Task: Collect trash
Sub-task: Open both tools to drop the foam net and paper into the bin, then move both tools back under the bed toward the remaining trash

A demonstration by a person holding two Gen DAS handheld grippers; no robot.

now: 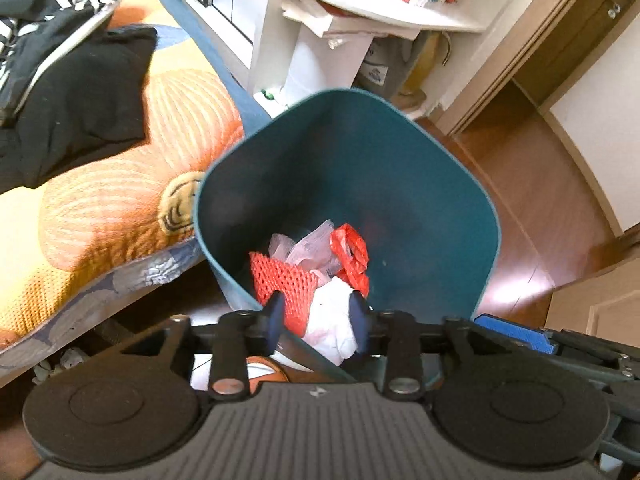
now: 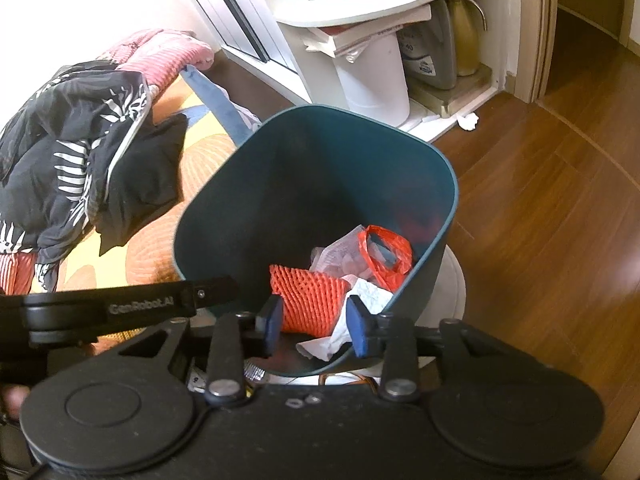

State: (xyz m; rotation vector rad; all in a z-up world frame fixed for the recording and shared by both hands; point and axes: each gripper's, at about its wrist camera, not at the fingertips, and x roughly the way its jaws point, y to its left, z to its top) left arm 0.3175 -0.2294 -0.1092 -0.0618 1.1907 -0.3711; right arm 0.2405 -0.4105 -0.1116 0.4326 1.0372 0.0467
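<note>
Currently both grippers are hovering at the near rim of the bin (image 1: 400, 184), looking down into it. The bin is sitting centre frame in both views, teal, tilted toward the cameras, beside the bed (image 1: 120, 184) at left.

Left gripper (image 1: 318, 322): jaws standing partly apart, a moderate gap, fingers (image 1: 274, 316) flanking white tissue (image 1: 334, 320) and the edge of the red mesh (image 1: 280, 280). I cannot tell whether the pads are touching either one.

Right gripper (image 2: 316, 326): jaws also partly apart, similar gap, fingers (image 2: 357, 330) sitting at the near rim with the mesh (image 2: 310, 298) and crumpled tissue (image 2: 360, 308) showing between them. Contact is not readable here either. The left gripper's body (image 2: 120, 308) is crossing the lower left of the right view.

Trash is lying at the bottom of the bin: mesh at lower left, a red plastic bag (image 2: 386, 258) at right, a clear pinkish bag (image 2: 340, 254) behind, tissue nearest the cameras.

Dark clothes (image 2: 80, 160) are piling on the bed at upper left. A white shelf (image 2: 380, 4) with books is filling the top of frame. A white scrap (image 2: 468, 121) is lying on the wood floor (image 2: 540, 220) by the shelf base, upper right.
</note>
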